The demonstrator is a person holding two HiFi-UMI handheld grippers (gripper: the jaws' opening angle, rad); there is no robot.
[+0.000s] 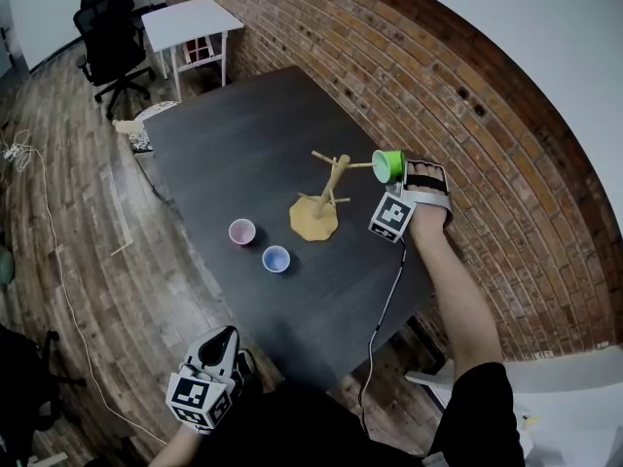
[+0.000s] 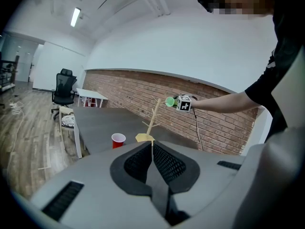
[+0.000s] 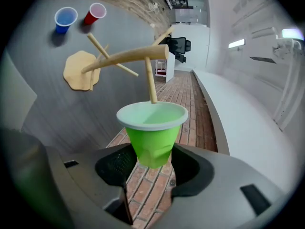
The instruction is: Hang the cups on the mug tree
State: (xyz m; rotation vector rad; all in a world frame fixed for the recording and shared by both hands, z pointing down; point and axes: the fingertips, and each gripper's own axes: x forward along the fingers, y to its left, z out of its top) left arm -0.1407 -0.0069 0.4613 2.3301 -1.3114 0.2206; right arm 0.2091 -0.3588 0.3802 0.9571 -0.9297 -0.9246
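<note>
My right gripper [image 3: 153, 152] clamps green cup [image 3: 152, 128] at mug tree [image 3: 119, 58].
Left gripper [image 2: 152, 149] closed, empty; can't tell if peg [image 3: 150, 80] enters cup.

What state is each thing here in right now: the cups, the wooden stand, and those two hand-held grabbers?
green cup: on its side, gripped, mouth at a peg tip.
red cup: upright on the table, mouth up.
blue cup: upright on the table, beside the red cup.
mug tree: standing upright, no cup hung on it yet.
right gripper: closed on the green cup.
left gripper: shut, empty.
</note>
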